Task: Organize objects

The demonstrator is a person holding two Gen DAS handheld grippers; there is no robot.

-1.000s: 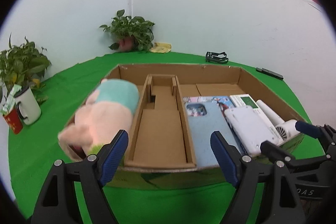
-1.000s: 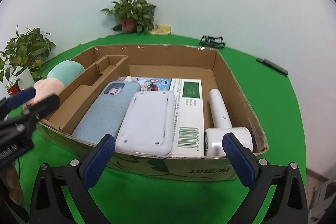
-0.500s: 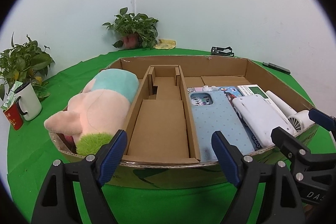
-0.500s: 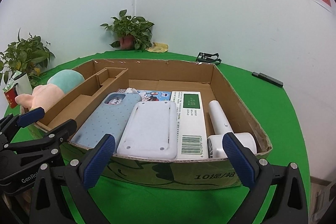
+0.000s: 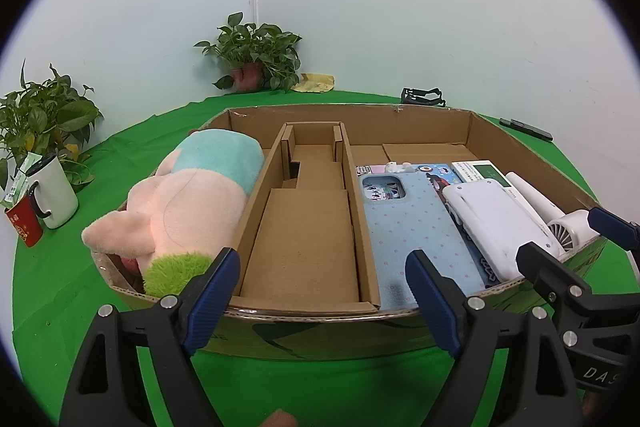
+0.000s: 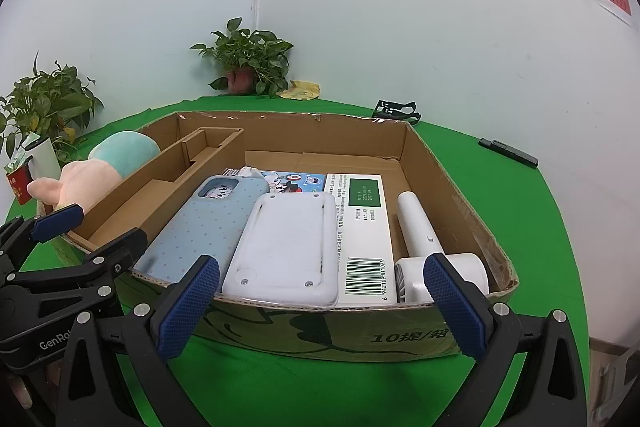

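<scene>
An open cardboard box (image 5: 312, 311) sits on the green cloth in front of both grippers. A pink plush toy (image 5: 192, 195) with a teal and a green end lies in its left compartment. The middle compartment holds only a cardboard insert. In the right compartment lie a blue dotted phone case (image 6: 204, 223), a white flat device (image 6: 288, 251), a white barcode box (image 6: 366, 219) and a white handheld fan (image 6: 420, 231). My left gripper (image 5: 320, 267) stands open at the box's front wall, nothing between its fingers. My right gripper (image 6: 322, 267) is open too, before the right compartment.
A white mug (image 5: 56, 187) and a red cup (image 5: 24, 227) stand left of the box beside a potted plant (image 5: 40, 115). Another plant (image 5: 256, 55), a black clip (image 5: 424, 95) and a black bar (image 5: 526, 129) lie behind it by the wall.
The plush toy, earlier hanging over the box's left edge near my left finger, now lies settled in the left compartment. My left gripper has drawn back slightly. The right view has tipped up a little.
</scene>
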